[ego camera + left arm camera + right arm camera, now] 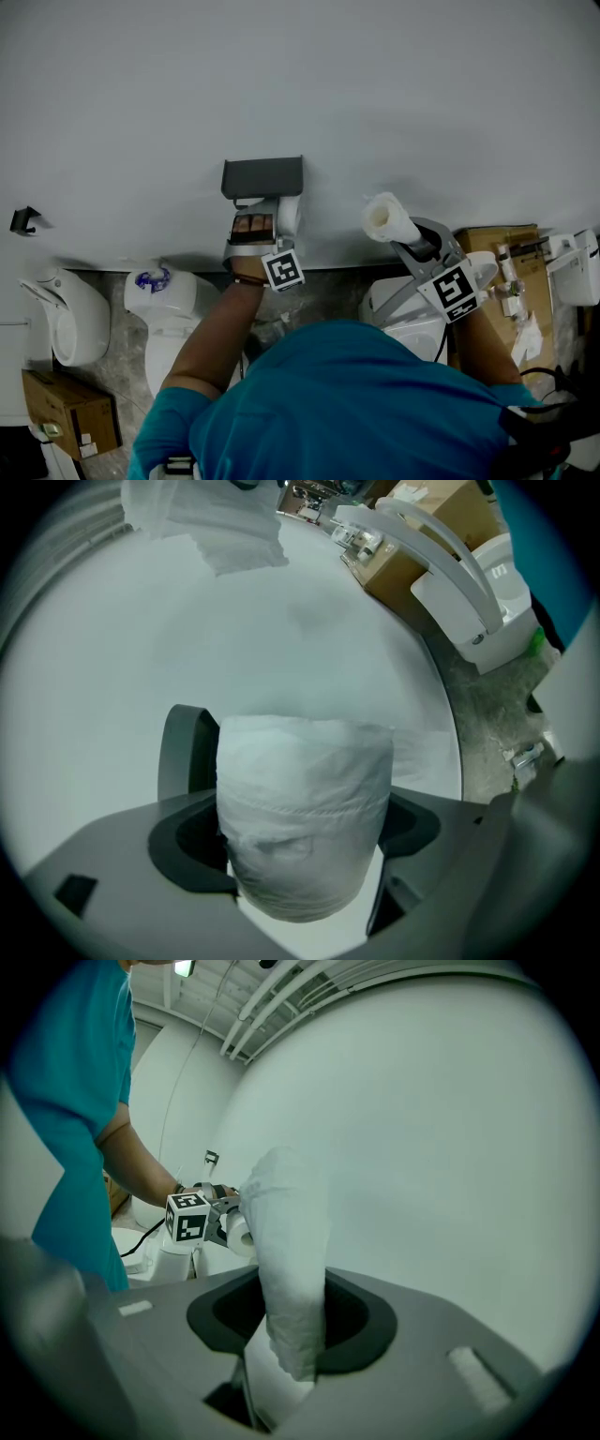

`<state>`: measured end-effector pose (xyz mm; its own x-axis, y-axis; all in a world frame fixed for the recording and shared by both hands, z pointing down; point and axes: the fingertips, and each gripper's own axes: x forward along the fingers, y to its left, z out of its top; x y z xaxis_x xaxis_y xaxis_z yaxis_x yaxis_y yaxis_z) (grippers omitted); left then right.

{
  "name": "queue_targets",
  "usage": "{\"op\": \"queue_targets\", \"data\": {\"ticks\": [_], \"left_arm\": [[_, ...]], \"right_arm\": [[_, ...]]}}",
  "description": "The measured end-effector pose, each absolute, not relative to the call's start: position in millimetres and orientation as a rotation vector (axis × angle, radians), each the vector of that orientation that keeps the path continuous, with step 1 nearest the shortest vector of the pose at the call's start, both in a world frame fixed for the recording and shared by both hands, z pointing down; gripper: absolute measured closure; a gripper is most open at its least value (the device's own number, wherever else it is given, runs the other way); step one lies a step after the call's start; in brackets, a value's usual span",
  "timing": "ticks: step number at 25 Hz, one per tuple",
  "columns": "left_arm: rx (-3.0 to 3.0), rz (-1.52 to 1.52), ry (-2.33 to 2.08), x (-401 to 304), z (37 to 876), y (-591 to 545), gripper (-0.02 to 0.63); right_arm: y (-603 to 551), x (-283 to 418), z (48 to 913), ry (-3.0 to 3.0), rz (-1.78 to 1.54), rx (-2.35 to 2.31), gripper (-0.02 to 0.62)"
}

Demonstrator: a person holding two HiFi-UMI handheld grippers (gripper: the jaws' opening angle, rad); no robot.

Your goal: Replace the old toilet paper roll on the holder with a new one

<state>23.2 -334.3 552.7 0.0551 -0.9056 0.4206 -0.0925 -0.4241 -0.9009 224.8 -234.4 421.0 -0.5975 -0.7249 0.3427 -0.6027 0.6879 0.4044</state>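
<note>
Pinching the full toilet paper roll (290,214) between the fingers of the left gripper (302,864), with the pads pressing into its soft sides. Holding that roll up against the white wall (300,75), directly under the dark grey holder (263,176), with the holder's dark bracket showing just beside the roll's left edge in the left gripper view. Not showing whether the roll is already sitting on the holder or only touching it.

Clamping a flattened roll (388,217) in the fingers of the right gripper (291,1330), which are standing partly spread around the squashed, crumpled paper. Holding this second roll well apart from the holder, off to the right, with its hollow end tilting up toward the wall.

Wearing a teal shirt (356,403) and leaning in over the floor, with a white toilet (164,309) standing at the lower left and a cardboard box (506,246) lying against the wall at the right.
</note>
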Motion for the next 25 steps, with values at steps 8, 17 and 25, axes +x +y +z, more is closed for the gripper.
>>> {"op": "queue_targets", "data": {"ticks": [8,17,25], "left_arm": [[-1.500,-1.484,1.044,-8.8,550.3,-340.4,0.155],[-1.491,-1.489,1.055,-20.7,549.1,-338.9,0.155],[-1.442,-1.465,1.062,-16.8,542.8,-338.0,0.155]], "right_arm": [[-235.8,220.4,420.0,-2.416,-0.348,1.015,0.456],[-235.9,213.7,417.9,-2.418,-0.366,1.002,0.456],[-231.4,219.4,413.3,-2.422,-0.367,1.007,0.456]]}}
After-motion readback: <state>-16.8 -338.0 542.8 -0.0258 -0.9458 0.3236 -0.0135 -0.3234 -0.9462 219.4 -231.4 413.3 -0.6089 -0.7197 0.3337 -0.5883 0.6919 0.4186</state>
